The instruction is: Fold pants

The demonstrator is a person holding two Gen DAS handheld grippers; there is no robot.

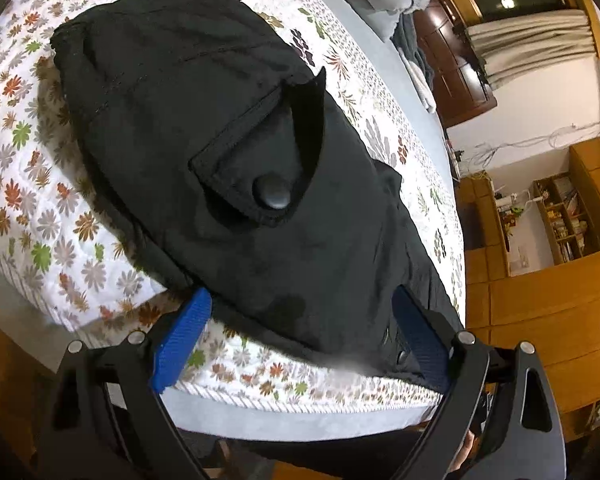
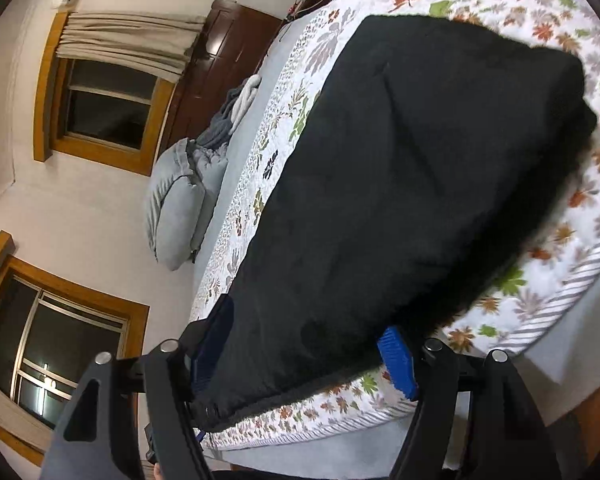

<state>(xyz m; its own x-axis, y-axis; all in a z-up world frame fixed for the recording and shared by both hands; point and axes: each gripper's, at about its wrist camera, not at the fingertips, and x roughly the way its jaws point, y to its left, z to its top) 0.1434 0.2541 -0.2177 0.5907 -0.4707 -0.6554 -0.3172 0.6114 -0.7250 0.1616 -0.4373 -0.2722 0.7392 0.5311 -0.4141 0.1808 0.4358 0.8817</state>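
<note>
Blue ribbed pads on our left gripper stand apart, straddling the near edge of the black pants without pressing it. Our right gripper is spread just as wide, cloth lying between its fingers, pads not biting. The pants lie folded on the floral quilt near the bed's corner (flap pocket and button facing up in the left view). We judge the fabric soft, fairly thick, limp, not slippery; it will sag when lifted. Best hold, we think: pinch all layers at the near edge, one gripper toward each corner.
</note>
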